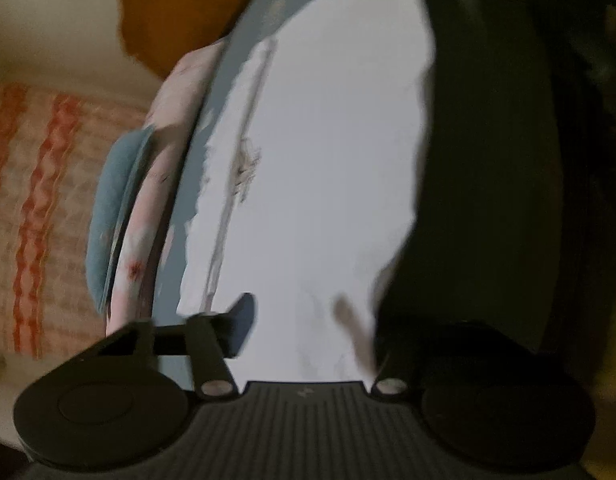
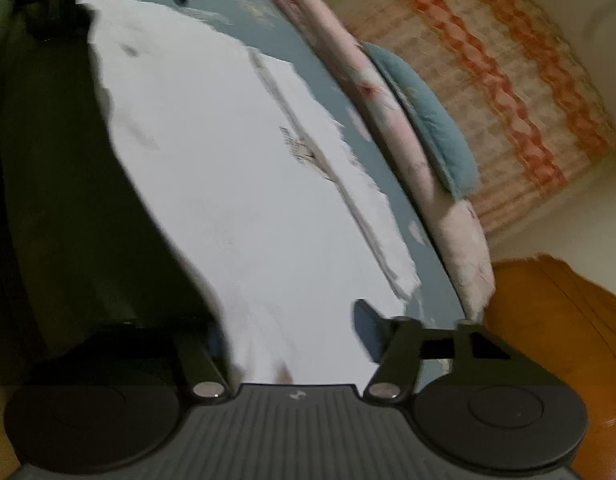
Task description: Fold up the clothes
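Cloth — the white garment lies flat on the blue bed, its long axis running across between your two grippers. Your left gripper and right gripper each straddle a near edge — whether they pinch it, blur hides.

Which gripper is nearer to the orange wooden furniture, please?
Right. The right gripper is at the end of the white garment beside the orange wooden furniture; the left gripper, at its far end.
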A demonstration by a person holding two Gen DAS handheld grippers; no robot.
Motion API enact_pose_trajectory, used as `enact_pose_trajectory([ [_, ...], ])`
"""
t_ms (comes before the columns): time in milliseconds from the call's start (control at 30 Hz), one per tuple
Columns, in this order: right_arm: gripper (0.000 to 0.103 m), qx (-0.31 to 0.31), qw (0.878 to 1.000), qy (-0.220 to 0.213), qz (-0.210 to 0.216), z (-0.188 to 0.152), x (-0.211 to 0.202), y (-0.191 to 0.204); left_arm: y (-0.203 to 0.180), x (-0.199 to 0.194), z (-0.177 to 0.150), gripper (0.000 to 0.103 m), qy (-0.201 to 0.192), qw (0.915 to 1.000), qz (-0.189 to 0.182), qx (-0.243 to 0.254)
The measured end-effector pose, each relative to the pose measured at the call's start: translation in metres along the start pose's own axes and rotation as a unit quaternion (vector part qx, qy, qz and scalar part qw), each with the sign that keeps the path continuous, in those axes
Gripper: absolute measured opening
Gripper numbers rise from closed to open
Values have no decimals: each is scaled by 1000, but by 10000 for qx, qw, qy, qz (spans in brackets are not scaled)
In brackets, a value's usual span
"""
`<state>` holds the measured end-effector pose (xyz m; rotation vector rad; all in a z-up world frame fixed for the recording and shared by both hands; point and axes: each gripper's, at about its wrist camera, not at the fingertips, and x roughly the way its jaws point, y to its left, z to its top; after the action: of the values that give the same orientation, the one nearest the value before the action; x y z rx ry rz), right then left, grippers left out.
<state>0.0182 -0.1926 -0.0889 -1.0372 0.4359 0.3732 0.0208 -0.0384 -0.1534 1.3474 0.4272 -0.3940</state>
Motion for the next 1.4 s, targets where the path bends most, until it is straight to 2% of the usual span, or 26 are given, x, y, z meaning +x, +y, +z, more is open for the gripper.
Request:
enact_pose_trajectory([
  [33, 24, -64, 9999, 1, 142, -1, 0, 2, -3, 0, 0, 36, -13, 9999, -34, 144],
  [100, 10, -172, 9992, 27, 350, -2, 0, 5, -7, 0, 0, 30, -16, 9994, -101, 327],
  [167, 10, -240, 9989, 63, 403, -3, 2, 5, -7, 2, 1, 25, -12, 9993, -117, 349],
  [233, 10, -226, 9990, 48, 375, -1, 2, 1, -4, 1, 2, 15, -27, 9994, 0, 346],
  [333, 10, -82, 9996, -19, 281, 5, -1, -11, 5, 2, 4, 12, -47, 9994, 196, 264],
  [433, 6, 85, 9997, -38, 247, 10, -3, -23, 12, 2, 5, 9, -49, 9995, 218, 225],
  [867, 3, -214, 9994, -83, 254, 26, 14, -64, 46, 11, 10, 4, -209, 9969, 329, 687],
  [1400, 3, -79, 9995, -205, -231, 56, 74, -118, 104, 68, 19, 4, -95, 9976, 651, 207],
])
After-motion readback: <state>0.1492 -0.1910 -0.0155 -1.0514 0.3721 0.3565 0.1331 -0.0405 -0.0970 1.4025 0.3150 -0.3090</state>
